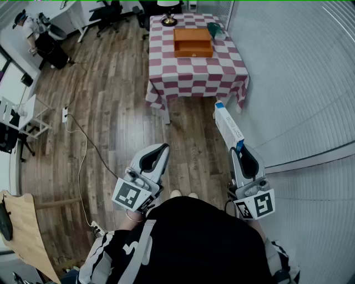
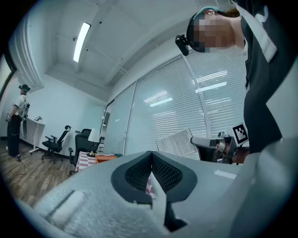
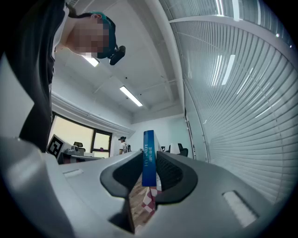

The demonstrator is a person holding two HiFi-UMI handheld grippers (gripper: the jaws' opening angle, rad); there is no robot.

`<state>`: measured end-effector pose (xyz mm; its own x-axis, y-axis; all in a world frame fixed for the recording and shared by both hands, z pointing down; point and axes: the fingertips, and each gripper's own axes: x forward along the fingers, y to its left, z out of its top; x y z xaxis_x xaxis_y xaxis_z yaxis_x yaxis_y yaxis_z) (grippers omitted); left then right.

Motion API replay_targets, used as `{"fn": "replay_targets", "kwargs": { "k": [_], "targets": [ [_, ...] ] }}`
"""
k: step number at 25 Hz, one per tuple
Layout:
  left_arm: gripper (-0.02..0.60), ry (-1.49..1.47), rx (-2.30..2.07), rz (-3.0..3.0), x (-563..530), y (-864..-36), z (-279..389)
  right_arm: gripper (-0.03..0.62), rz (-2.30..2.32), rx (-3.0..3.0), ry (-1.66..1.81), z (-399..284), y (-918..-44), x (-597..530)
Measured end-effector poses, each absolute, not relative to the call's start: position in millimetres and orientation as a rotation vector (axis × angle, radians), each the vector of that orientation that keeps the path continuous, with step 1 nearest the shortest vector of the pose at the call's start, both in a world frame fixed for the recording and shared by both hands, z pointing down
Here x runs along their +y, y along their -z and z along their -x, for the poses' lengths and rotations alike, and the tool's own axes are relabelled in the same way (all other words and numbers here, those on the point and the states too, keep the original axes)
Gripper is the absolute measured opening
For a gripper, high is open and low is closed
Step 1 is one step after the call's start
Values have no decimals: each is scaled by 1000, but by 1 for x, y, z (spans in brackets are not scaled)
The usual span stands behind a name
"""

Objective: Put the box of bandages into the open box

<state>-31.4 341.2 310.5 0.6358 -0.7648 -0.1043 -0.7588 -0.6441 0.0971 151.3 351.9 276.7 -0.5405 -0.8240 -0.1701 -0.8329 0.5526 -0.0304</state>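
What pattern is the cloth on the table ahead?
Red-and-white checks; the tablecloth shows best in the head view.

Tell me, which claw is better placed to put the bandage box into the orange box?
Right: the right claw grips the bandage box; the left claw is shut and empty.

A checkered table (image 1: 194,72) (lamp (image 1: 168,21) at its far edge) — office chairs (image 1: 111,12) beyond.
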Motion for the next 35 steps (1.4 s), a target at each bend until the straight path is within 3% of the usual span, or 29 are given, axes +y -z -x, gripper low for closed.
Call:
{"fn": "replay_targets", "kwargs": {
  "k": [35],
  "targets": [
    [3,186,-1262,-2814,348,-326,80,60,1545,2559,-175,-113,-287,362]
  ]
}}
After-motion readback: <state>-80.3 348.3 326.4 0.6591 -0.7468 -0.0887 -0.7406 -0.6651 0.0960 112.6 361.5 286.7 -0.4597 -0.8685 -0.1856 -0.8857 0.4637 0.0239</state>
